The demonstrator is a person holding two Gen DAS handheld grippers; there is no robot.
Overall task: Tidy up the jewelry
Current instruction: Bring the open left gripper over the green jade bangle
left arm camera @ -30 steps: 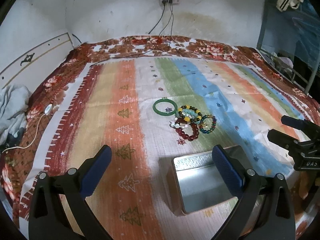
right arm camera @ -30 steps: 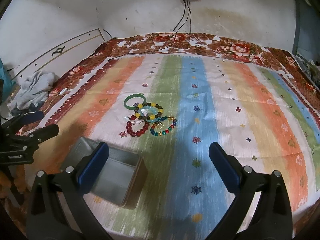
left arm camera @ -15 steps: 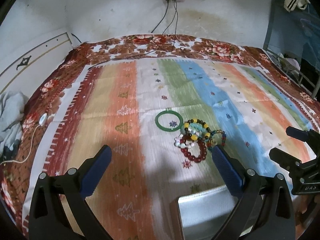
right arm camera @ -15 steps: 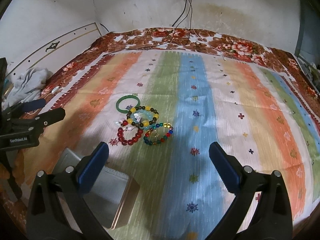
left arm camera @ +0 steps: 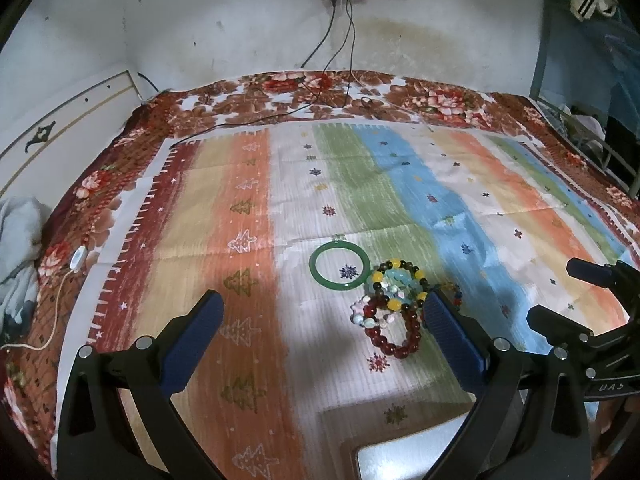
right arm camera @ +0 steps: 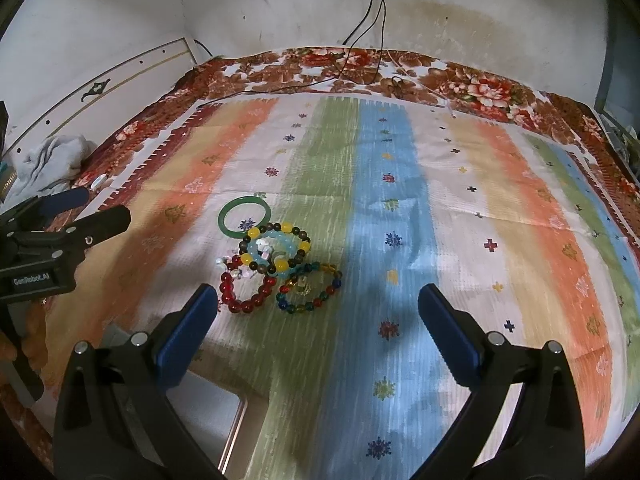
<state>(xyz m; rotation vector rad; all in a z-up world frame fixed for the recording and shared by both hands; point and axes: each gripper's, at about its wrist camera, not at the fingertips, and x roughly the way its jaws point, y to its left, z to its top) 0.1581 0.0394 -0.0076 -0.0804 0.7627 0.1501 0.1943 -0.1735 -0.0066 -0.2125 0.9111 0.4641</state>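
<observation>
Green bangle [left arm camera: 339,268] touching beaded bracelets [right arm camera: 276,264] on striped cloth [right arm camera: 400,200]; both tools spread, empty.

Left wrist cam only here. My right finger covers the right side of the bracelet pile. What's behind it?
Observer: A multicolour bead bracelet. The right wrist view shows all of it, lying flat on the cloth just right of the red bead bracelet.
Operator: Right gripper carrying anything?
Observer: No. The right gripper is open, with nothing between its fingers, and it points at the pile.
Operator: Tin loaded yet?
Observer: The metal tin sits at the lower left of the right wrist view, partly behind that gripper's left finger. No jewelry in the part that shows.
</observation>
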